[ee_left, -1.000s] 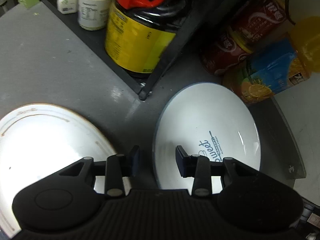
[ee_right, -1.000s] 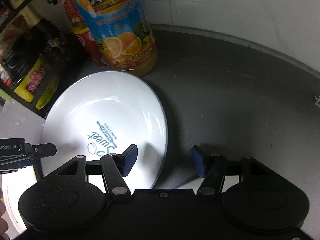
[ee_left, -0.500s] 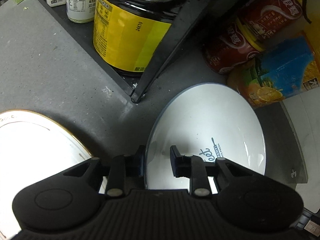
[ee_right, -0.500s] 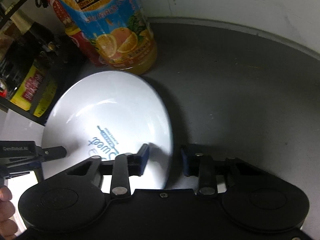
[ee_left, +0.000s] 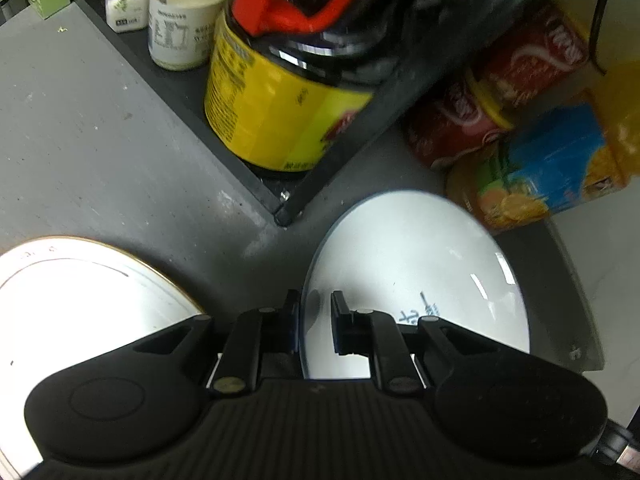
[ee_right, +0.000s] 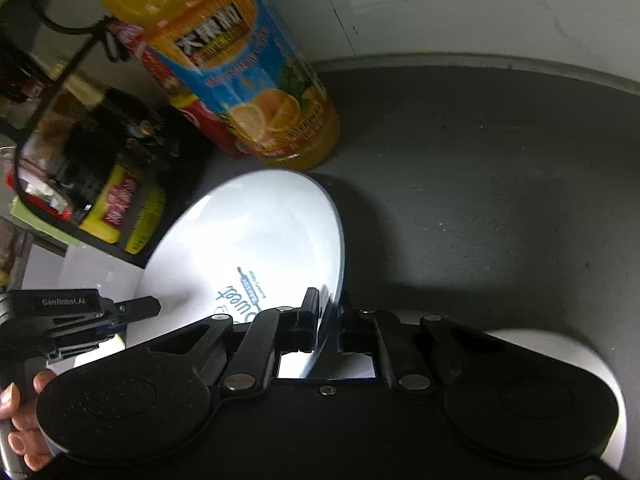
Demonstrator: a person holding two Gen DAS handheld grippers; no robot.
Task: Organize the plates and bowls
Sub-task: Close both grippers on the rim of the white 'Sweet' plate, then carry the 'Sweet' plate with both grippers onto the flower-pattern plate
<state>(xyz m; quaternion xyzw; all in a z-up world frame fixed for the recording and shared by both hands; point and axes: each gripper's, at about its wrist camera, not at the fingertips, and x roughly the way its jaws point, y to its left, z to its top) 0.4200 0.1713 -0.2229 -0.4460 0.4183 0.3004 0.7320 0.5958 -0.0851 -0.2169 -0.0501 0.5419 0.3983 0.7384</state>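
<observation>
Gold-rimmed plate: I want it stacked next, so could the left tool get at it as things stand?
Probably not yet: the left tool is closing on the blue-rimmed plate. The gold-rimmed plate lies close beside it, nothing on it.

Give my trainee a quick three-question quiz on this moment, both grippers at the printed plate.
1. True or false: the right hand-held gripper is shut on the rim of the white plate with blue lettering.
2. Which bottle stands nearest the far edge of that plate in the right wrist view? A) orange juice bottle B) a green soap bottle C) a clear water bottle
3. Fill in: the left hand-held gripper straddles the lettered plate's ____, with a second, gold-rimmed plate lying to its left on the grey counter.

Key: 1 true; 2 A; 3 rim. The left jaws are closing with the rim between them.
</observation>
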